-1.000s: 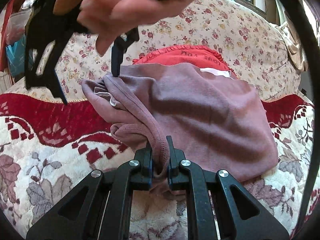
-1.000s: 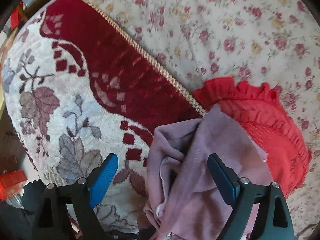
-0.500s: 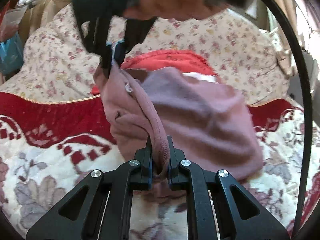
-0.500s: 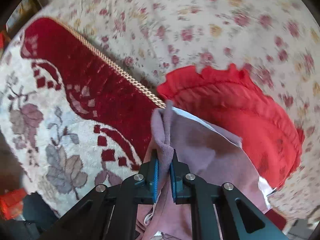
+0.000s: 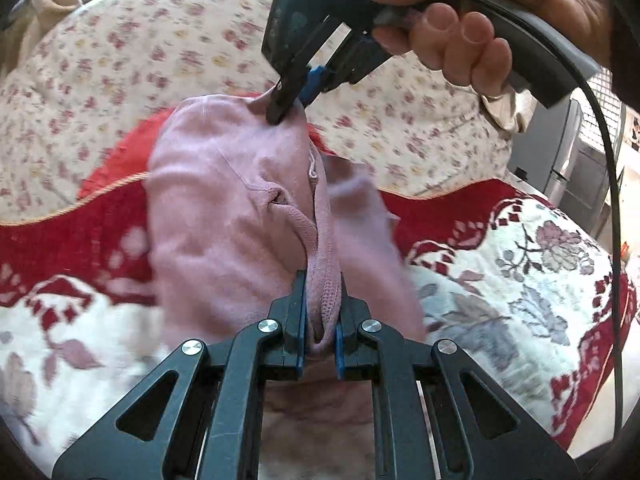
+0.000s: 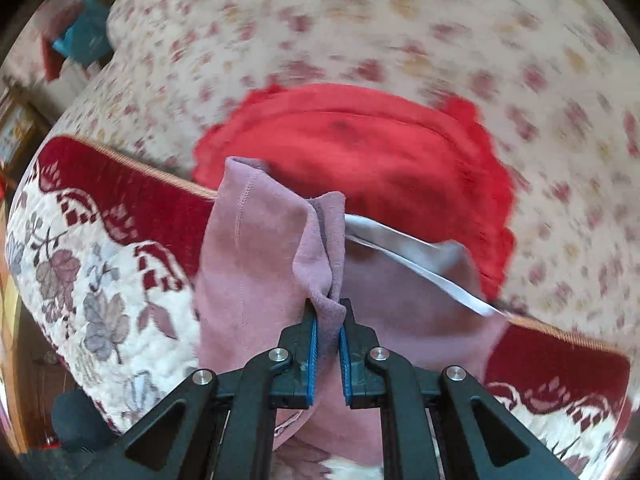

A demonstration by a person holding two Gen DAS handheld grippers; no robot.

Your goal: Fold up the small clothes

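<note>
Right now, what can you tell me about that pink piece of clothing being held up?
The pink garment is a small, soft knit piece in dusty mauve, with stitched seams and a ribbed edge. It hangs bunched and unfolded, lifted at two spots: the left hand-held gripper pinches its ribbed edge, and the right hand-held gripper clamps another corner. A white strip, perhaps a label or lining, shows at its side. Behind it lies a red frilled garment; below is a red and cream floral blanket.

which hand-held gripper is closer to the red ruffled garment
Right. The right hand-held gripper pinches the pink garment just above the red garment; the left hand-held gripper grips its nearer edge.
</note>
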